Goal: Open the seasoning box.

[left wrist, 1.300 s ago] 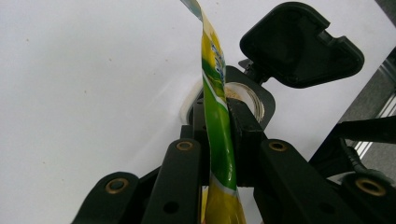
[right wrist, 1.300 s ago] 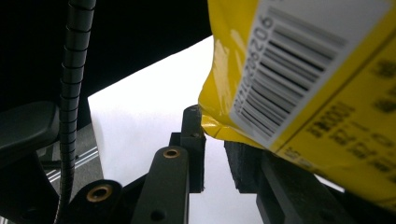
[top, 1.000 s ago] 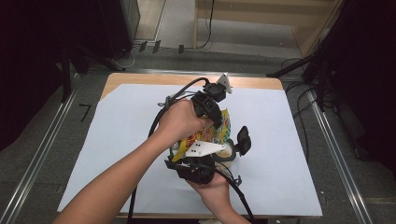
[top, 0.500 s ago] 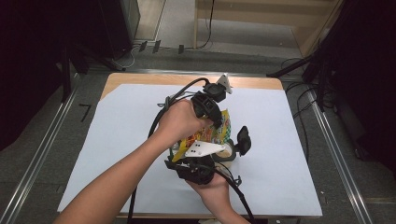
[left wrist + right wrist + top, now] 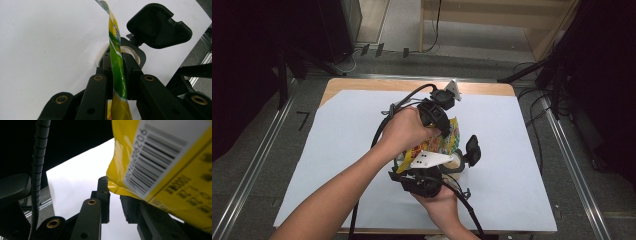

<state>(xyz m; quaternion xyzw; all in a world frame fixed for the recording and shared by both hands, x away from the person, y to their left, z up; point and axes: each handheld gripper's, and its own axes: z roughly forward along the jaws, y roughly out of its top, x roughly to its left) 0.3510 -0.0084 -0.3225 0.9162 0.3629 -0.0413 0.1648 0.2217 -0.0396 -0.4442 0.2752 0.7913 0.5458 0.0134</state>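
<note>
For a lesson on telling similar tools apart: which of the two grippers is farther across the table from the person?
The left gripper, clamped on the yellow bag from its far side. The right gripper sits closer to the person, at the bag's near end.

Both forearms are bare, with no sleeve, glove or watch on them. Each hand carries a black tool. The left tool [image 5: 434,116] has a boxy black body, a thick black cable looping off it and a small grey three-cornered plate at its far end. The right tool [image 5: 424,175] is topped by a pale grey three-cornered plate dotted with small holes, and a ribbed black cable trails from it. In both gripper views the flat black jaw links carry brass-coloured rivets and end in matte black pads.
</note>
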